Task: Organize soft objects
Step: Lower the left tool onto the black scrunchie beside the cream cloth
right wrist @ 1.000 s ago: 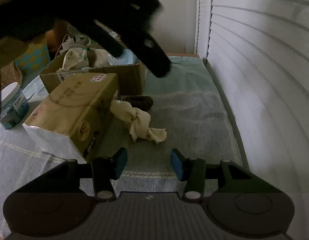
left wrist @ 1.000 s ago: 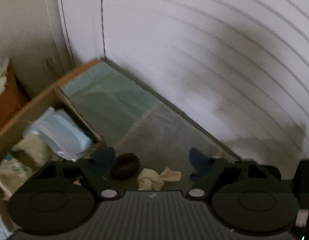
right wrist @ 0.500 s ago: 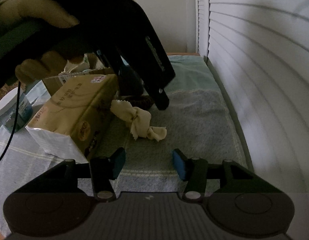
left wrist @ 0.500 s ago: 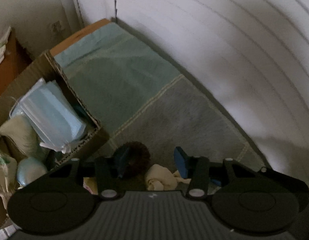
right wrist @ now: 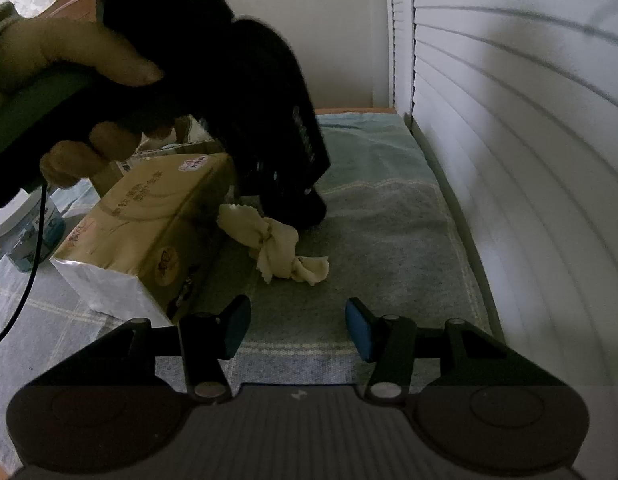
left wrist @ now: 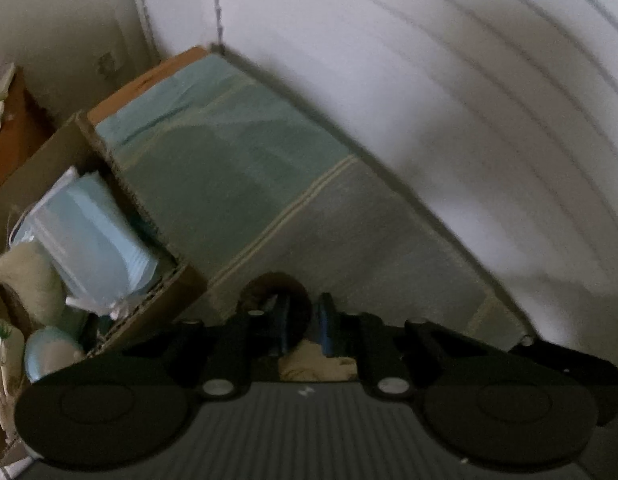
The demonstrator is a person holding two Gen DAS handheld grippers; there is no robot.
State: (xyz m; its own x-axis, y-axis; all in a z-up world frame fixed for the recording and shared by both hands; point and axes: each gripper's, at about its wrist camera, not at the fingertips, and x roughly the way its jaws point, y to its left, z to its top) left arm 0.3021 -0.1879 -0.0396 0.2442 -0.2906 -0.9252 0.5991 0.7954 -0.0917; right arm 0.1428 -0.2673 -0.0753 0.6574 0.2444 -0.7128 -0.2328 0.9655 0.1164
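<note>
The left hand-held gripper (left wrist: 302, 322) is pointed steeply down at the towel-covered table (left wrist: 237, 184); its jaws have just been closing and are now clamped on a dark round fuzzy object (left wrist: 295, 300), beside the cardboard box (left wrist: 149, 216). A knotted cream cloth (right wrist: 275, 250) is seen on the towel, touching the tissue pack (right wrist: 149, 232). The right hand-held gripper (right wrist: 297, 326) is held partly open, with nothing between its fingers.
</note>
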